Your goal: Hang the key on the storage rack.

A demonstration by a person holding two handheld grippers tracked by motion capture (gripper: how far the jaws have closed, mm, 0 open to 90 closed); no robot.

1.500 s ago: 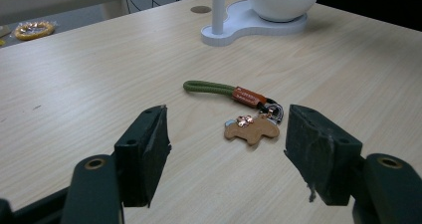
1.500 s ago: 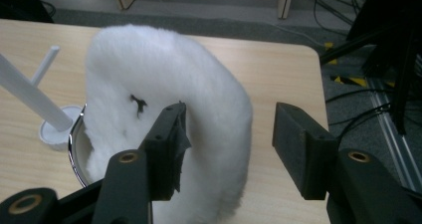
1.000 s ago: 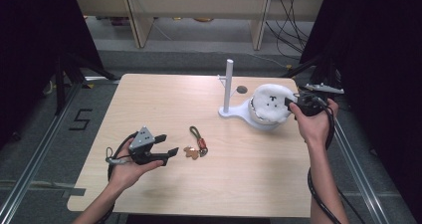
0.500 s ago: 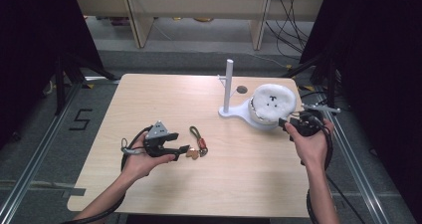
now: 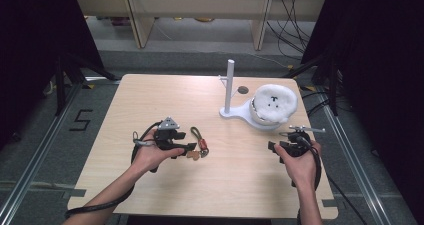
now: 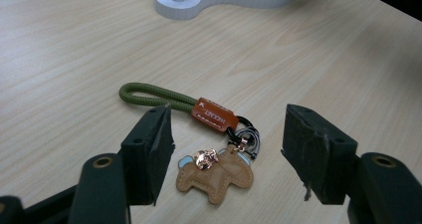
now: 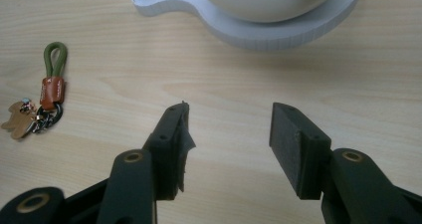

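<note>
Your left gripper (image 6: 226, 157) sits wide, jaws straddling the keychain (image 6: 215, 149) charm, not pinching it. Right gripper (image 7: 229, 144) wide, nothing between, over bare table (image 7: 348, 99) near the stand (image 7: 259, 32).

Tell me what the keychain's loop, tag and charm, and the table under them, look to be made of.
Loop: olive braided cord, by its woven texture. Tag: orange, matte, probably leather or an imitation, with stamped lettering. Charm: tan, flat, stitched at the edge, likely leather, with a shiny metal bead. Table: pale wood-grain surface, possibly laminate.
</note>
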